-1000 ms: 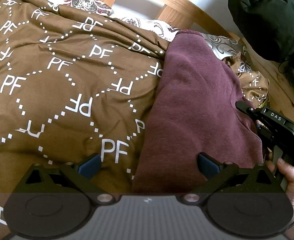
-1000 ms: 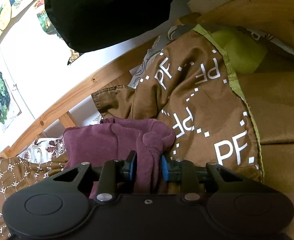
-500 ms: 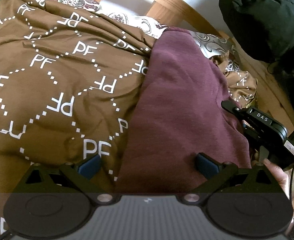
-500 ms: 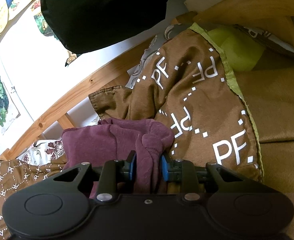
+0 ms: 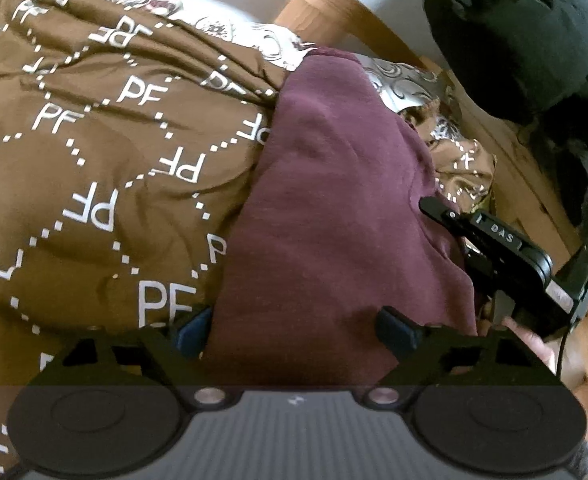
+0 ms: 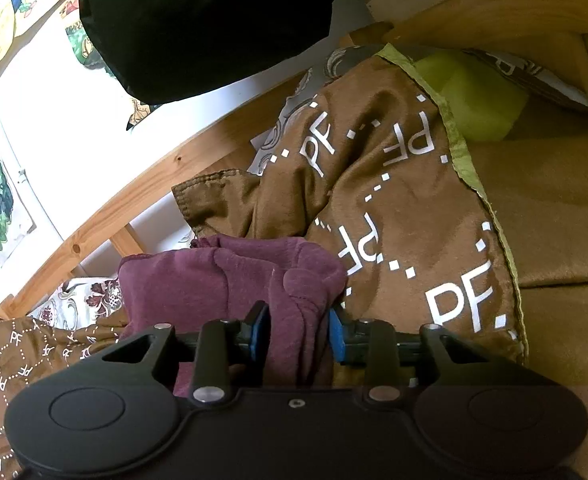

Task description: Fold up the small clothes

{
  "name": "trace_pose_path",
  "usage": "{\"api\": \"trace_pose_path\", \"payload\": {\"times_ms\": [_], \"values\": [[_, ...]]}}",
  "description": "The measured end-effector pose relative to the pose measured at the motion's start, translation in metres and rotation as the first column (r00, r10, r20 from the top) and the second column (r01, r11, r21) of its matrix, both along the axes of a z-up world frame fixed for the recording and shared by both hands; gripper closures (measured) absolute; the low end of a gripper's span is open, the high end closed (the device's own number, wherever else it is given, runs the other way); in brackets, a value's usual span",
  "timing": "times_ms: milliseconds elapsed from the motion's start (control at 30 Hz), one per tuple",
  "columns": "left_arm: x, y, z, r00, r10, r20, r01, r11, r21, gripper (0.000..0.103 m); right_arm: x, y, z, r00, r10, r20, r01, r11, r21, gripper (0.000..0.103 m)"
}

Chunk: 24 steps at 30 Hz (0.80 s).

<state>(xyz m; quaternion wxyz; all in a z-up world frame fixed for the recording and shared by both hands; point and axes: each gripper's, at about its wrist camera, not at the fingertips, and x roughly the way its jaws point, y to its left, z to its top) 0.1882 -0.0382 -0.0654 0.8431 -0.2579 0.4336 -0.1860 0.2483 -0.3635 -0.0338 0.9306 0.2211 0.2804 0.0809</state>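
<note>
A dark red piece of clothing (image 5: 334, 200) lies on a brown blanket (image 5: 94, 160) on a bed with a wooden frame (image 5: 334, 4). It is a long shape, and it runs away from the left gripper (image 5: 294, 328) toward the far rail.

The left gripper sits at the near end of the cloth. Its two blue pads (image 5: 394, 330) are wide apart with the cloth edge lying between them, and they are closing in — but they do not pinch it yet.

The right gripper (image 6: 298, 336) is at the side of the cloth, where the fabric is bunched up (image 6: 254, 276). A thick fold of it sits between the blue pads (image 6: 336, 332). These pads are opening, and the right one looks as if it has come off the cloth, so the hold seems to be loosening.

The left gripper looks best placed for the next fold. The cloth stretches straight ahead of it, so once it pinches the near edge it could lift that edge and carry it forward along the long way — over the rest of the cloth.
</note>
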Motion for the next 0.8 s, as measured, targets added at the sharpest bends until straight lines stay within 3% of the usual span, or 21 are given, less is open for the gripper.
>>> {"api": "trace_pose_path", "payload": {"times_ms": [200,300,433,600,800], "values": [[-0.005,0.005,0.003,0.999,0.037,-0.006,-0.037,0.999,0.022,0.044,0.0,0.001,0.002,1.0,-0.005,-0.001,0.005,1.0,0.009,0.072],[-0.014,0.005,0.013,0.999,0.038,0.031,-0.039,0.998,0.041,0.052,-0.003,0.004,0.005,1.0,-0.003,0.016,0.003,1.0,0.001,0.08],[-0.029,0.004,0.035,0.992,0.028,0.124,-0.041,0.994,0.104,0.056,-0.014,0.022,0.019,0.995,0.033,0.094,-0.026,0.997,-0.075,0.085],[-0.055,0.013,0.064,0.961,0.003,0.277,-0.068,0.972,0.224,0.058,-0.032,0.051,0.041,0.979,0.093,0.181,-0.073,0.991,-0.115,0.086],[-0.076,0.055,0.077,0.936,0.073,0.344,-0.163,0.957,0.24,0.058,-0.037,0.105,0.065,0.946,0.196,0.259,-0.152,0.972,-0.178,0.086]]}}
